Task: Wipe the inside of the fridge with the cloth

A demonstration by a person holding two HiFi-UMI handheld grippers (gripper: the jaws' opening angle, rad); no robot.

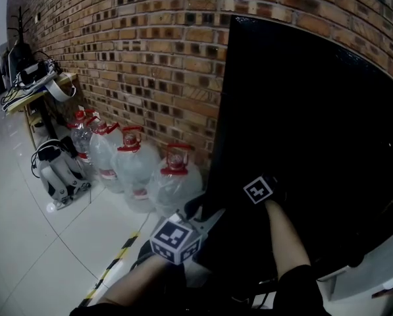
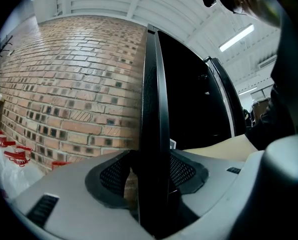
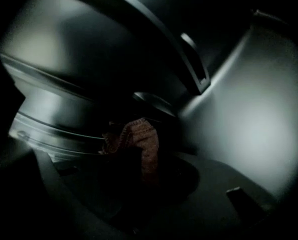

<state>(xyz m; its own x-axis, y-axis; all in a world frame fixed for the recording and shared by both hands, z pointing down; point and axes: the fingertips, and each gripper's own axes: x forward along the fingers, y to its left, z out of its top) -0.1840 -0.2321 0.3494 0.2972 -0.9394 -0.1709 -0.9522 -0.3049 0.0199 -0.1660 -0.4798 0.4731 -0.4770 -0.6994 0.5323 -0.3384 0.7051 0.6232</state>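
Observation:
The black fridge (image 1: 314, 130) stands against the brick wall. In the left gripper view its door edge (image 2: 151, 84) runs upright between the jaws of my left gripper (image 2: 151, 176). The meshed pads (image 2: 111, 176) clamp that edge from both sides. In the head view the left gripper (image 1: 199, 217) sits at the fridge's lower left corner. My right gripper (image 1: 268, 188) reaches into the dark opening. Its own view shows the dim, pale fridge interior (image 3: 248, 114), and the right gripper (image 3: 139, 156) is shut on a bunched reddish-brown cloth (image 3: 139, 136) close to a curved shelf rim (image 3: 54, 134).
Several large water jugs with red caps (image 1: 133, 166) stand on the floor along the brick wall (image 1: 137, 51). A bench with cables (image 1: 35, 81) and a white device (image 1: 61, 176) lie further left. Yellow-black tape (image 1: 114, 262) crosses the floor. A white part (image 1: 361, 285) shows at lower right.

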